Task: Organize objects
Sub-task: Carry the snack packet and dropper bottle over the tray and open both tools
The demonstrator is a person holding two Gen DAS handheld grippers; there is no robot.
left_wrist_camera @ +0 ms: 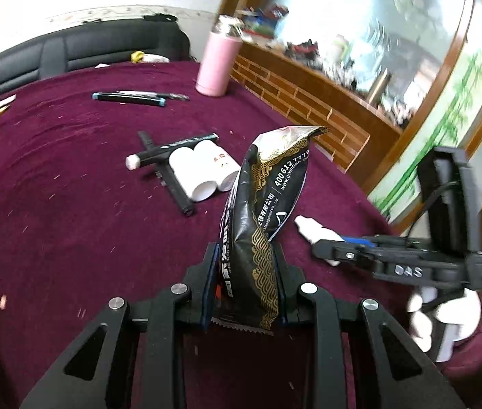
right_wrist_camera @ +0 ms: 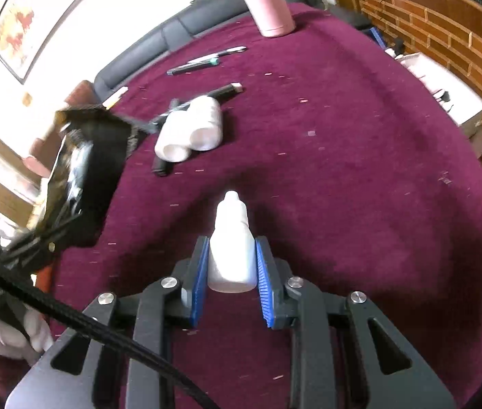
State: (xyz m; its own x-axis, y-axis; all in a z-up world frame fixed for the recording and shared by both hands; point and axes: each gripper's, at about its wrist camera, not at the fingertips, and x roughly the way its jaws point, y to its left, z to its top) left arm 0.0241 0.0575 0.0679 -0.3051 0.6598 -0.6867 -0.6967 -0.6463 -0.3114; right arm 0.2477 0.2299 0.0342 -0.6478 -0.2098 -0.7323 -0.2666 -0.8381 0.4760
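Left claw clamped on black foil pouch, contents hidden, right claw gripping white dropper bottle, contents not discernible, pink flask upright on tabletop, top blurred.

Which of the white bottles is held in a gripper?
The small dropper bottle, clamped in the right gripper; the two white bottles lie untouched on the cloth.

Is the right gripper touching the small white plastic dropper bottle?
Touching. In the right wrist view, the right gripper presses its blue pads against both sides of the small white plastic dropper bottle, with no gap visible.
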